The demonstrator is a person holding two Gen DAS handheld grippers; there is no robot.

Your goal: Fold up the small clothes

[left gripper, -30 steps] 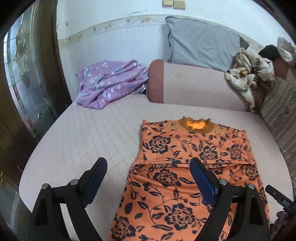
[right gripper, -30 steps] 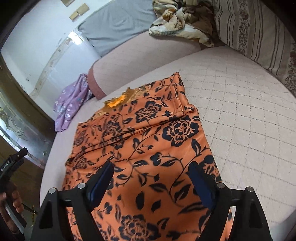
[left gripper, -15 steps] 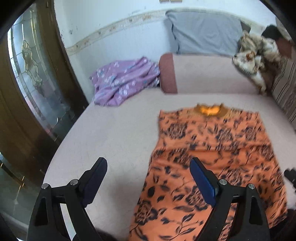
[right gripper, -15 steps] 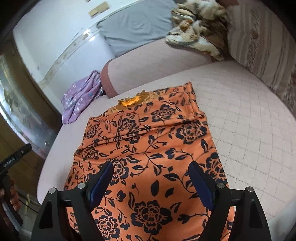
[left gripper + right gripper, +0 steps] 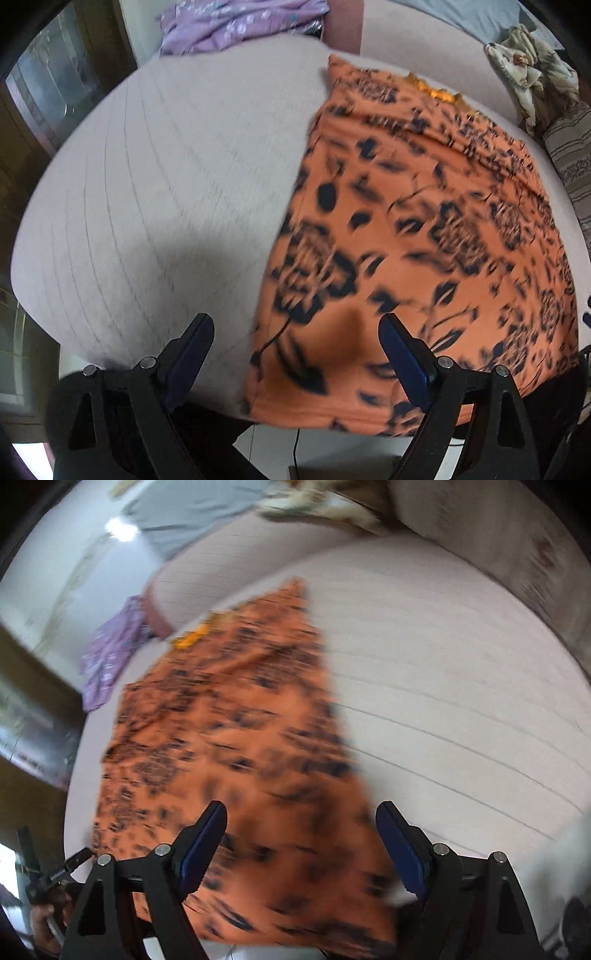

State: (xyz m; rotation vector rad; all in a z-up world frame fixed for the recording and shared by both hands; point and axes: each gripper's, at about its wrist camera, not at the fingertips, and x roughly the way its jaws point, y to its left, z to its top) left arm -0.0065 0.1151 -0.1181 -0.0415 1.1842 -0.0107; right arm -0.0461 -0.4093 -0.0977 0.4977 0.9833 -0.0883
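both grippers, left (image 5: 295,347) & right (image 5: 301,829), jaws wide apart above orange dress (image 5: 424,229).

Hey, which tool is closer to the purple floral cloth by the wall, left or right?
Left. The left tool hangs over the bed's near edge on the side where the purple cloth lies. The right tool sits beyond the orange dress, farther off.

Left gripper (image 5: 295,341) and right gripper (image 5: 301,829) both point forward, jaws spread wide, holding nothing.
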